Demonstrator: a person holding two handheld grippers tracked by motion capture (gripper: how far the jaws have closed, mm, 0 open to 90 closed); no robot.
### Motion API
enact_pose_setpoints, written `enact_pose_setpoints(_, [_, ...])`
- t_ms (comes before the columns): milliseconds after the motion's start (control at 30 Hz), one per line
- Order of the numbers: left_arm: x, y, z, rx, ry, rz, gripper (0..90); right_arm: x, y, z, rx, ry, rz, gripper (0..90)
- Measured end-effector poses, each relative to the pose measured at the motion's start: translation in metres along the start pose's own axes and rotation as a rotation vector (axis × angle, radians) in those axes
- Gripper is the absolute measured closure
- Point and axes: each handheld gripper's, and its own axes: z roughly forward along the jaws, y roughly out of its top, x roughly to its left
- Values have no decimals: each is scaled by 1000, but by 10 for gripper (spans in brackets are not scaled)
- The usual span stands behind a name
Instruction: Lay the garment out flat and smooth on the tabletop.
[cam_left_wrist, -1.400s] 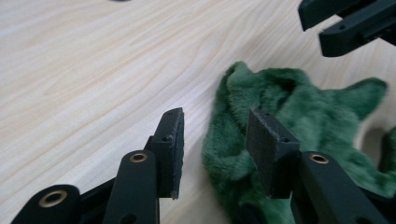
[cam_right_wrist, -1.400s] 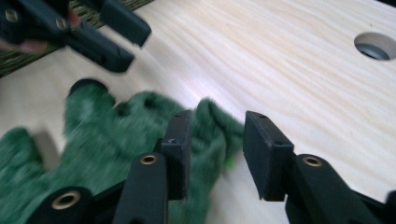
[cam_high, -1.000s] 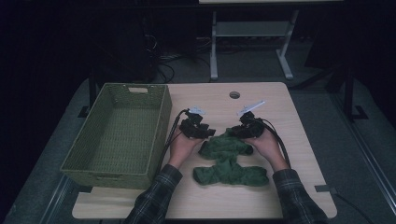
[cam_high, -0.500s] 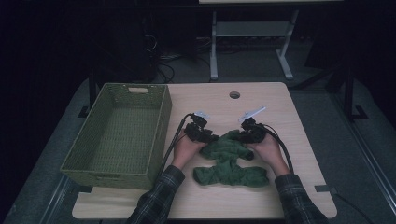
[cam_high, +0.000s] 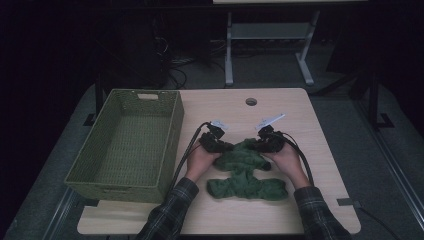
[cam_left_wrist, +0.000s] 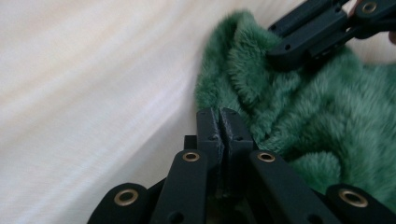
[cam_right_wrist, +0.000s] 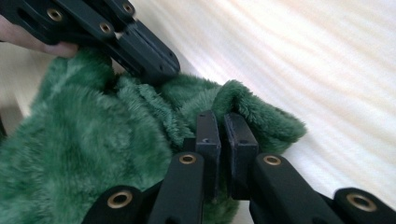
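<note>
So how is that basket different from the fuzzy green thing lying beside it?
The basket is pale olive, while the cloth is a deeper green. The basket is stiff and woven, with upright walls; the cloth is soft, fluffy and crumpled. The basket stands empty at the left side, and the cloth lies nearer the middle. Both are greenish and rest on the same wooden table.

This looks like a lab or test room: a pale wooden table (cam_high: 300, 130) with a cable hole (cam_high: 251, 101), dark floor around it, loose cables (cam_high: 175, 65) and a metal desk frame (cam_high: 270, 45) well beyond the grippers.
</note>
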Motion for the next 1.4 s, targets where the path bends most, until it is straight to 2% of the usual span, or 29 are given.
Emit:
enact_pose_setpoints(33, [0,0,0,0,0,0,875,0,1,-3,-12,-5,-2,852])
enact_pose_setpoints(100, [-1,5,-12,-56,30,7,875,0,2,-8,-26,-15,-7,852])
enact_pose_setpoints(133, [-2,8,-23,-99,70,20,875,-1,3,-20,-70,-39,-6,852])
enact_pose_setpoints(167, [-1,9,-29,-118,98,23,876,-1,3,-25,-85,-48,-2,852])
enact_pose_setpoints(200, [-1,9,-29,-118,98,23,877,-1,3,-25,-85,-48,-2,852])
enact_pose_setpoints(300, [1,9,-37,-170,134,9,878,-8,0,-40,-131,-72,22,853])
enact_pose_setpoints(367, [2,7,-39,-191,151,13,878,-13,-4,-45,-137,-91,41,855])
enact_pose_setpoints(433, [5,2,-33,-179,162,23,877,-20,-11,-46,-134,-88,76,855])
enact_pose_setpoints(467, [5,2,-33,-179,162,23,876,-20,-11,-46,-134,-88,76,855])
enact_pose_setpoints(500, [7,-3,-24,-148,165,20,874,-22,-14,-42,-125,-91,85,855])
enact_pose_setpoints(567, [10,-7,-16,-114,165,16,871,-24,-18,-38,-111,-100,86,855])
enact_pose_setpoints(600, [10,-7,-16,-114,165,16,872,-24,-18,-38,-111,-100,86,855])
enact_pose_setpoints(633, [13,-11,-10,-93,168,6,872,-26,-23,-30,-77,-110,106,855])
enact_pose_setpoints(733, [16,-14,-5,-75,176,0,876,-30,-28,-24,-56,-113,124,861])
enact_pose_setpoints(767, [17,-15,-4,-64,189,-2,878,-31,-29,-21,-39,-123,139,879])
enact_pose_setpoints(800, [19,-17,-3,-64,208,-10,881,-33,-31,-19,-21,-153,132,898])
enact_pose_setpoints(833, [23,-19,-4,-75,191,-32,881,-38,-36,-19,-11,-177,164,898])
enact_pose_setpoints(867, [23,-19,-4,-75,191,-32,879,-38,-36,-19,-11,-177,164,898])
enact_pose_setpoints(900, [23,-19,-4,-79,173,-42,879,-41,-37,-20,-16,-170,175,898])
enact_pose_setpoints(967, [22,-18,-4,-75,181,-16,851,-43,-38,-22,-36,-157,195,890])
enact_pose_setpoints(1033, [21,-17,-5,-88,194,-24,745,-42,-36,-24,-73,-150,196,828])
enact_pose_setpoints(1200, [14,-8,-12,-111,188,-2,630,-36,-22,-22,-124,-150,155,755])
enact_pose_setpoints(1267, [14,-4,-11,-111,182,8,593,-37,-16,-15,-103,-107,172,702])
enact_pose_setpoints(1333, [16,-1,-7,-90,178,12,562,-35,-10,-4,-101,-86,170,669])
enact_pose_setpoints(1400, [20,0,-3,-77,171,3,556,-34,-8,4,-98,-89,166,653])
